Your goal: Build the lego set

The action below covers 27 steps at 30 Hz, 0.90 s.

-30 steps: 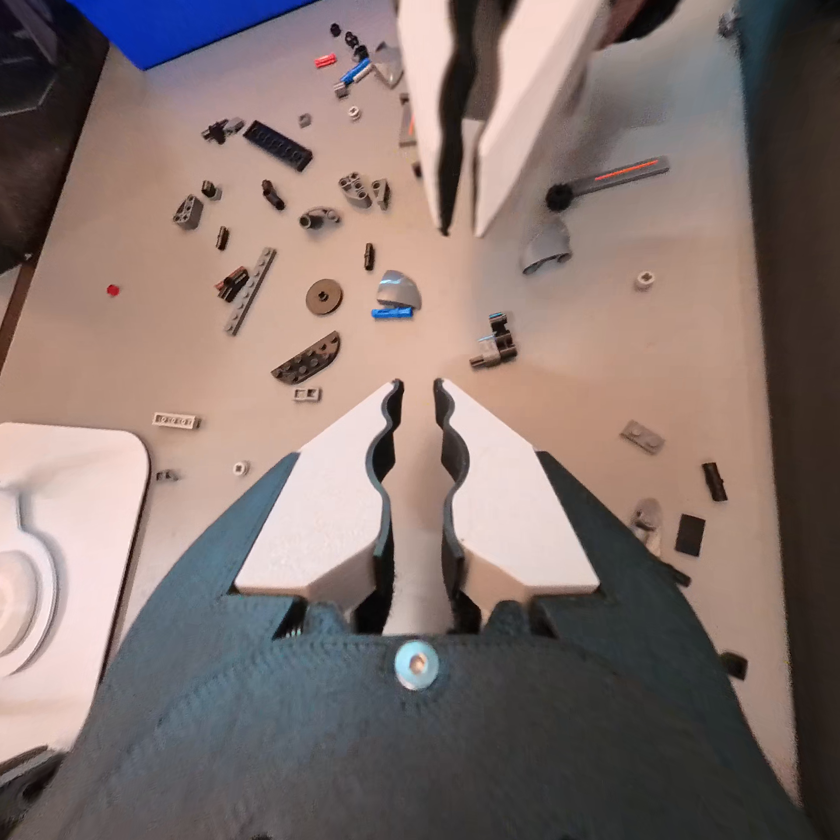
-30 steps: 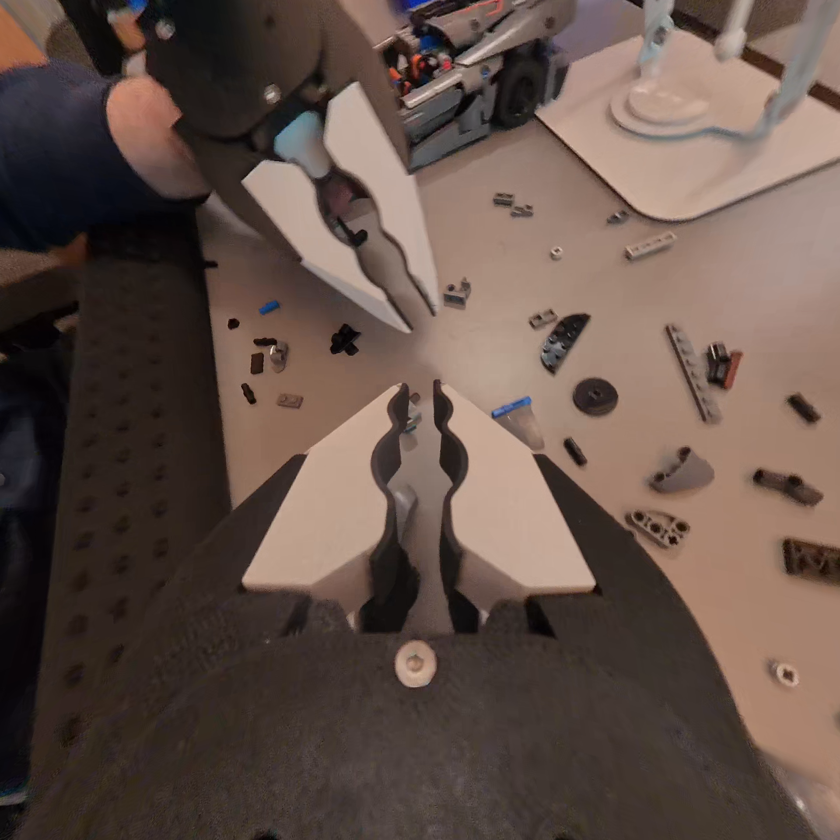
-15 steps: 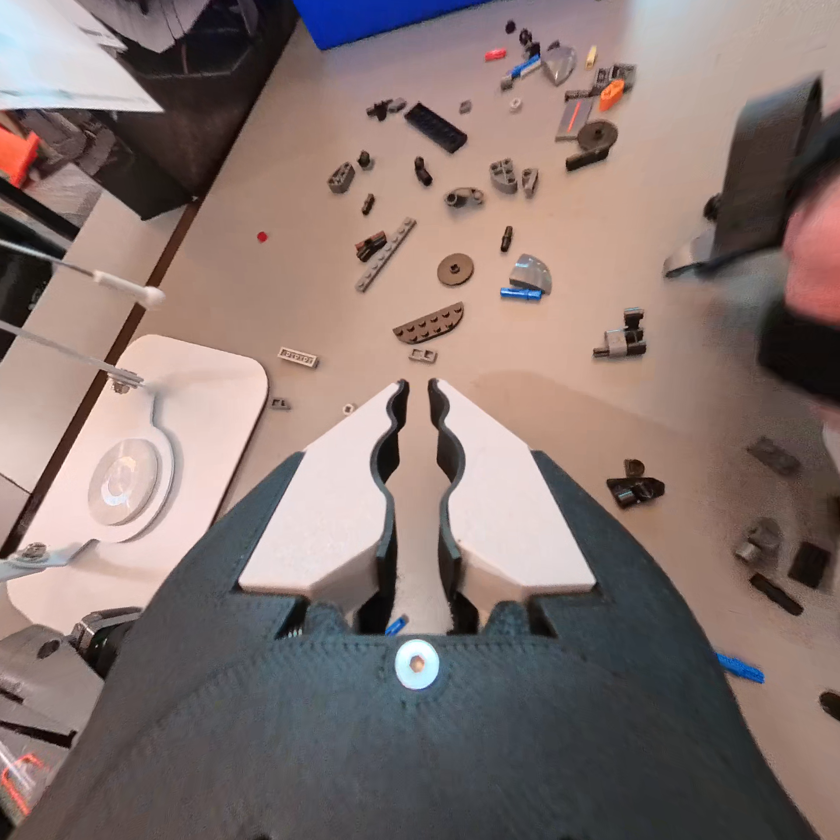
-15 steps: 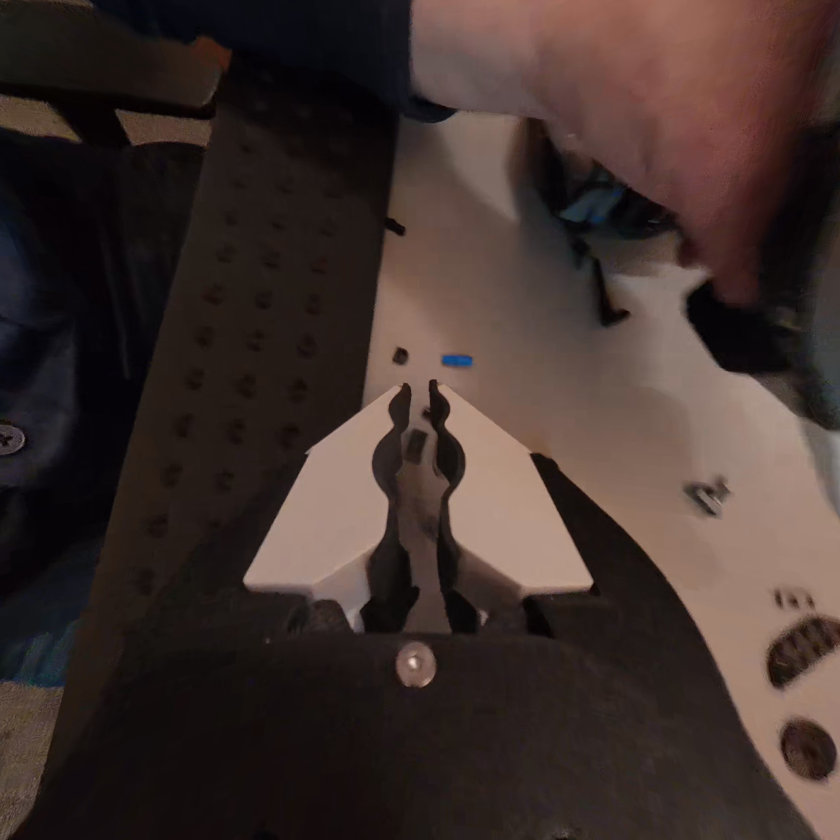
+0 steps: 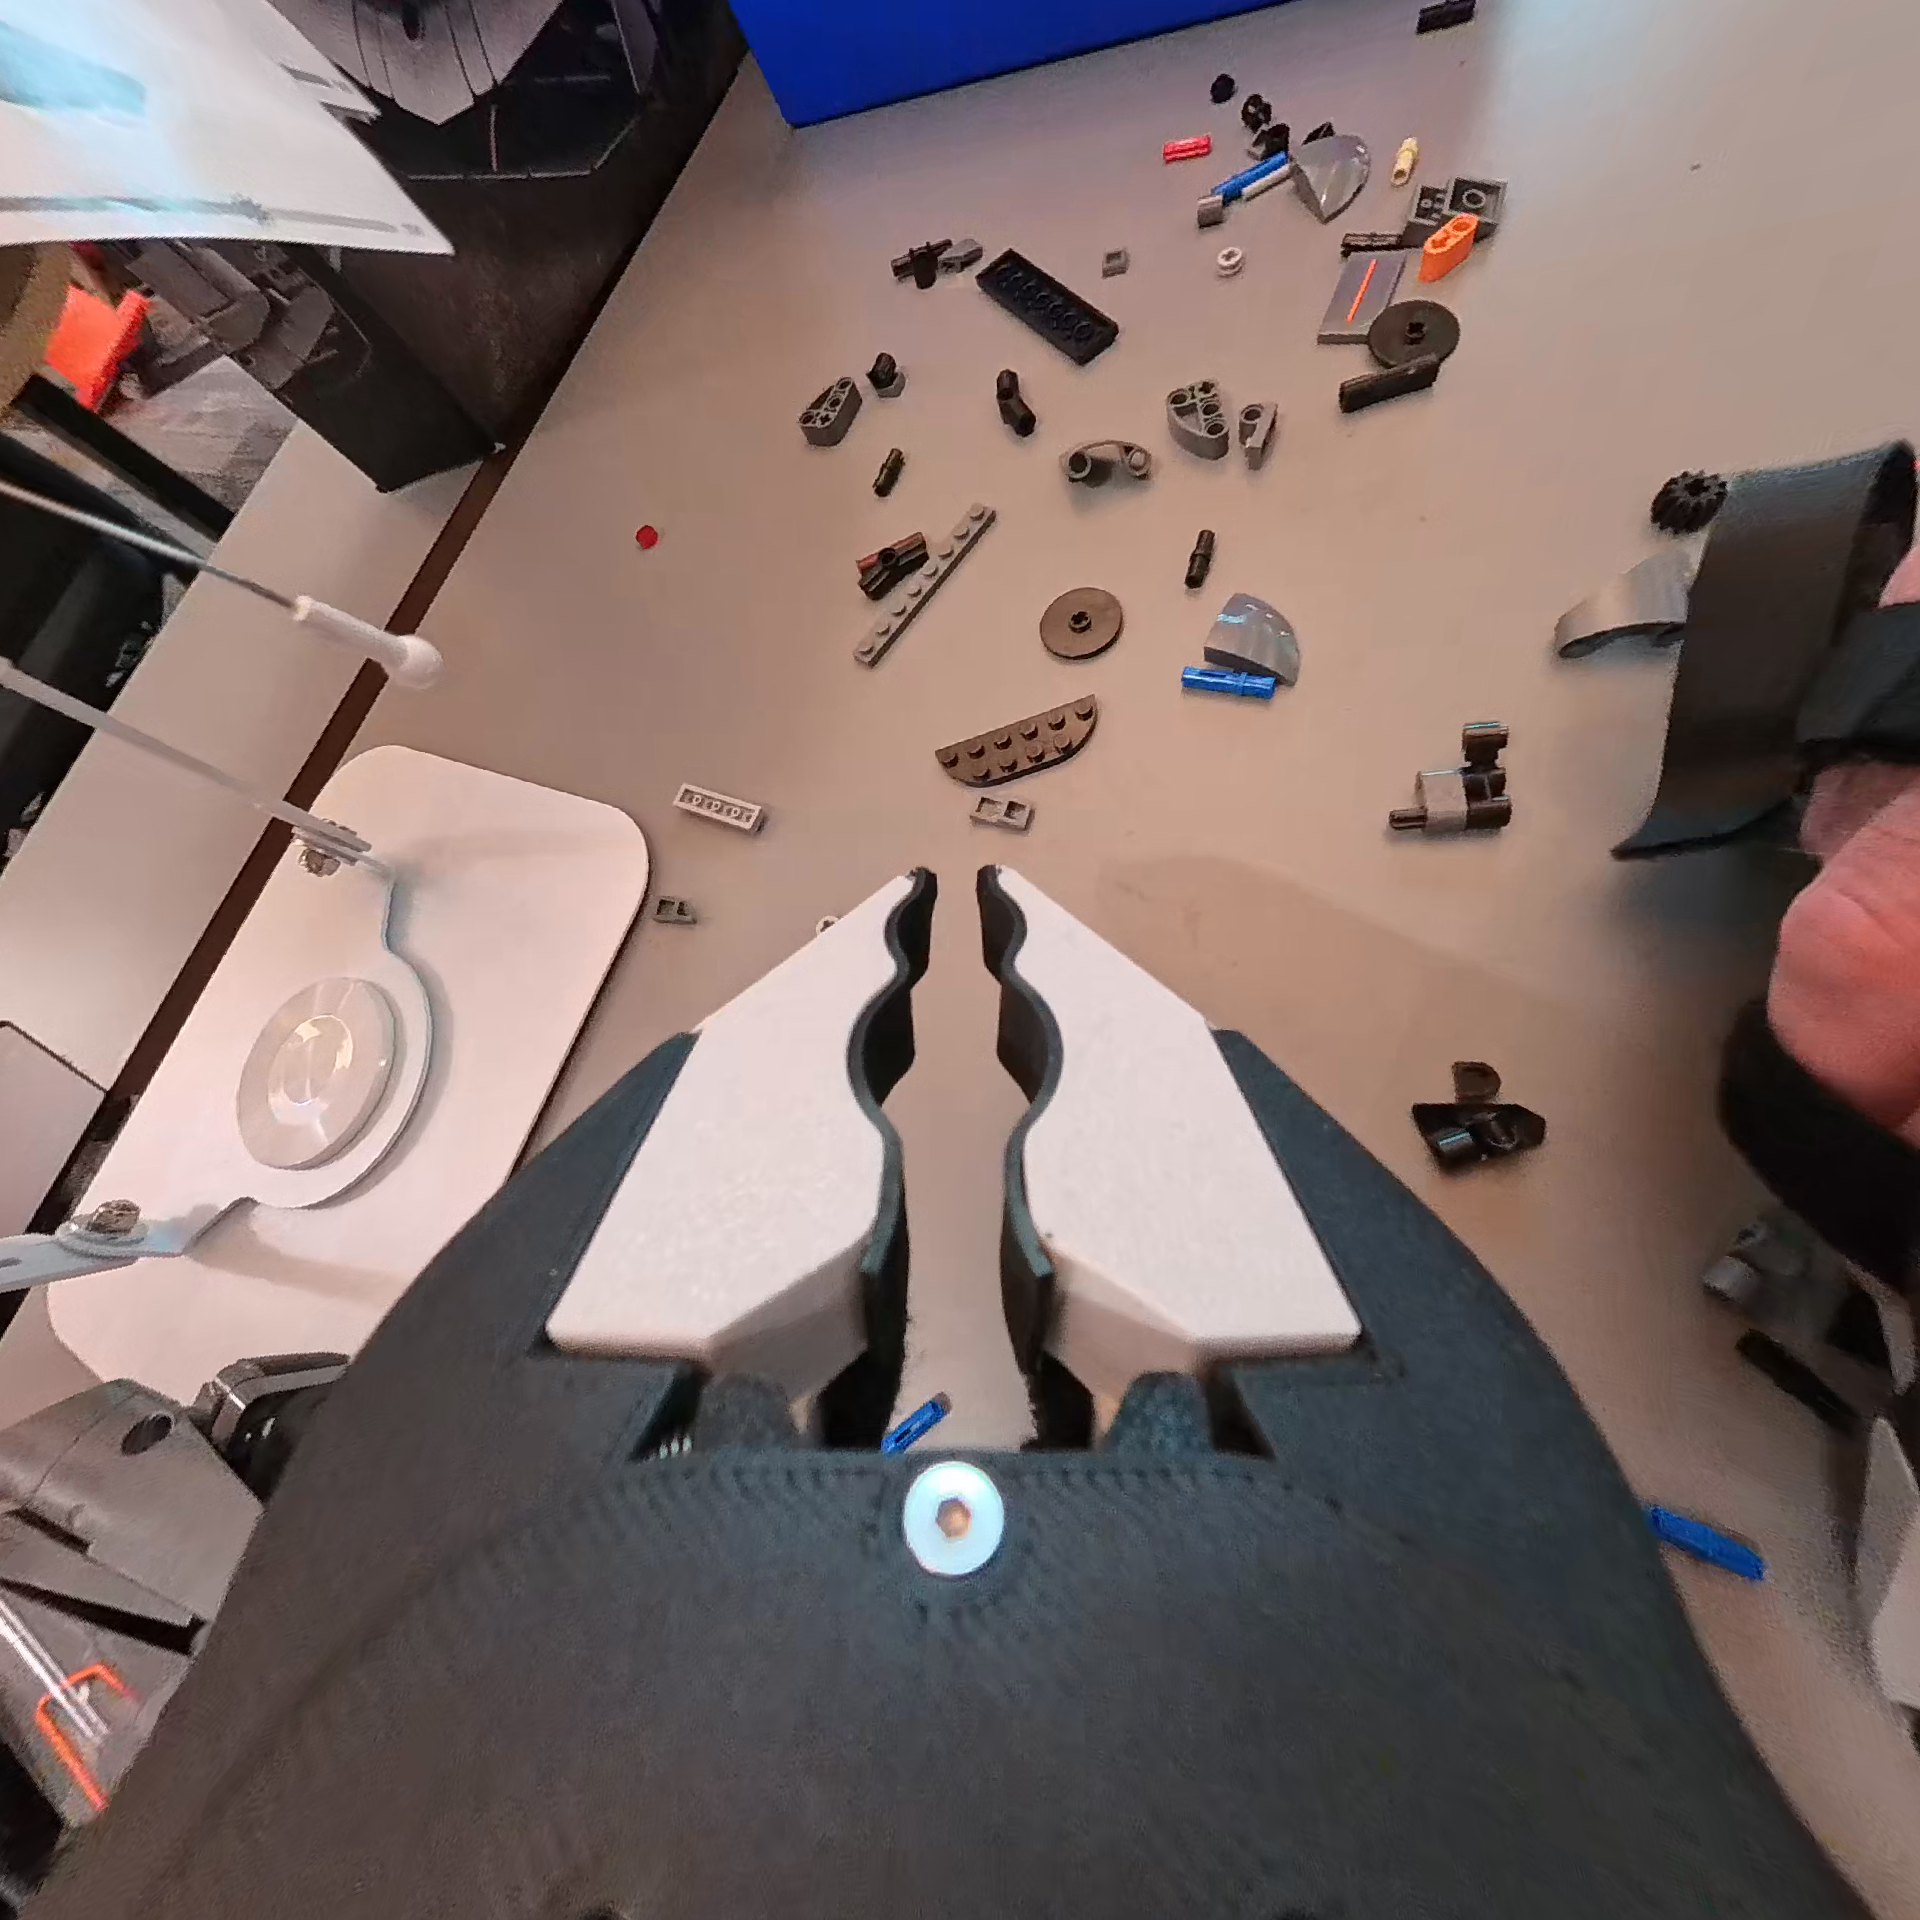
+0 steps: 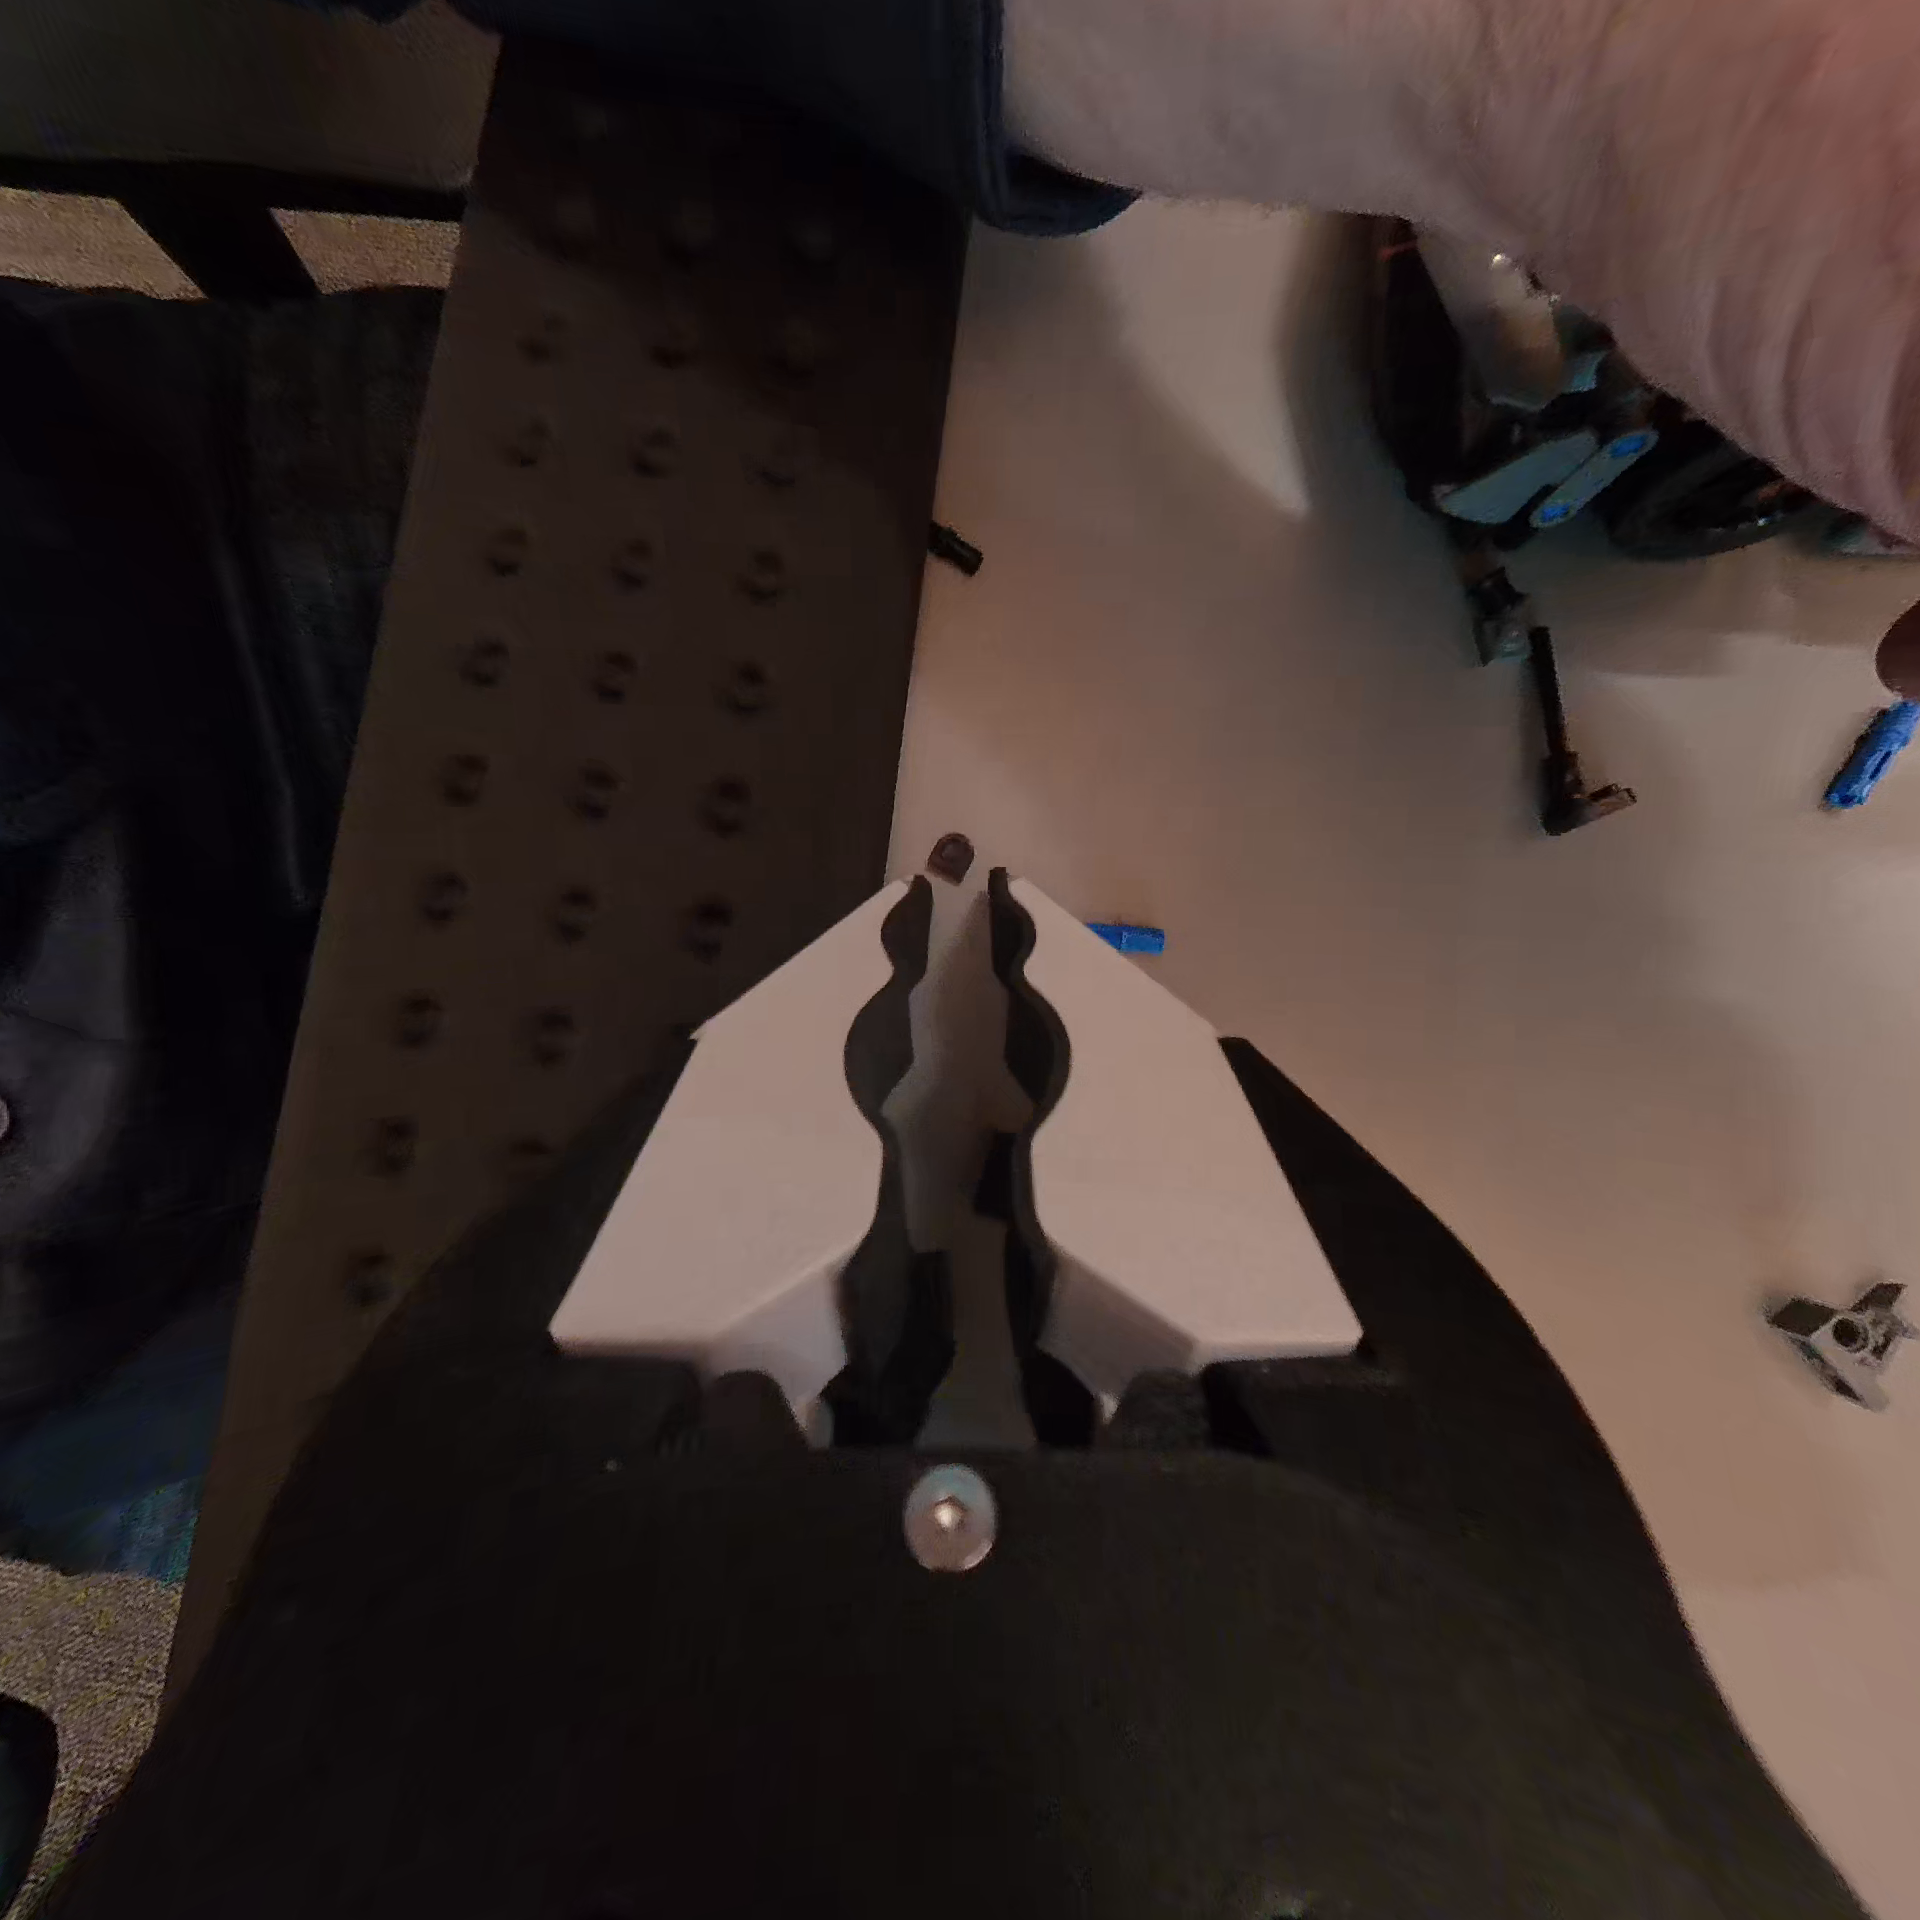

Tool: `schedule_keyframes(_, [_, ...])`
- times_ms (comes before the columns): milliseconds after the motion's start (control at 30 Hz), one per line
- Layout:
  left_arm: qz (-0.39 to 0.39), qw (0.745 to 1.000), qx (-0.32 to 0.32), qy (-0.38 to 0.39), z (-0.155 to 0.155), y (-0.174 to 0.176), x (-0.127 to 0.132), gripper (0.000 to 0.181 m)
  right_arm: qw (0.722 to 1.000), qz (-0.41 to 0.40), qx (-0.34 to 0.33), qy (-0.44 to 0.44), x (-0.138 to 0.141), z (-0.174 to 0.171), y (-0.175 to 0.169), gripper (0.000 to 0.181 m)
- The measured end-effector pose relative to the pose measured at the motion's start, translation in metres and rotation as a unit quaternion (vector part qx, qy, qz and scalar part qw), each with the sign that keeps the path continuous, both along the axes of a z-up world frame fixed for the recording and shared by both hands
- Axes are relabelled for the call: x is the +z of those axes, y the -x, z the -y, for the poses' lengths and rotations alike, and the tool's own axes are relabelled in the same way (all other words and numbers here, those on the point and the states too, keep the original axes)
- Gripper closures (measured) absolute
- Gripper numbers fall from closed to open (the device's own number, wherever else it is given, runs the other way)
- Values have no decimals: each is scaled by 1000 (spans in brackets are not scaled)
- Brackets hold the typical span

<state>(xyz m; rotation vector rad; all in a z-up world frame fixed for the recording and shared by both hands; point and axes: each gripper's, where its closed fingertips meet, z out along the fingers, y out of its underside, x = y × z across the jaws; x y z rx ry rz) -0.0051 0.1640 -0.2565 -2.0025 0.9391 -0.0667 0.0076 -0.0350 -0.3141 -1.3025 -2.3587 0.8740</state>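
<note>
Grey tabletop [image 5: 1299, 966] is pretty much all you've got under the left gripper [image 5: 948, 883] now. A second ago the right gripper [image 6: 953, 883] was hanging over the spread of loose parts right in front of it; since then you've swung the right one away to the near edge of the table, and the left has pulled back, so the white stand base [image 5: 416, 935] has come into view.

My read is you've quit hunting in the main pile and are going for a stray piece.

That would be the small black piece [image 6: 949, 858]: it sits on the table just past the right fingertips, lined up with the gap between them, right beside the dark perforated strip [image 6: 644, 623]. Not touching yet, as far as I can tell. A blue pin [image 6: 1127, 938] lies just off the right-hand finger.

Both sets of fingers are parted by a narrow gap and gripping nothing. The left one's nearest parts are a small grey plate [image 5: 1003, 810] and a dark rounded plate [image 5: 1023, 740], a little ahead of its tips.

The half-built model [image 6: 1538, 468] is off to the right, partly behind your arm.
</note>
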Motion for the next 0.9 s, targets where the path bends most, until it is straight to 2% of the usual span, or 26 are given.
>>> schedule_keyframes(733, [1, 1000, 2, 2, -1, 0, -2, 175, 1000, 4, 2, 2, -3, 5, 9, 176])
schedule_keyframes(900, [7, 1000, -1, 1, 1, 0, 0, 175, 999, -21, -21, 26, 13, -10, 5, 177])
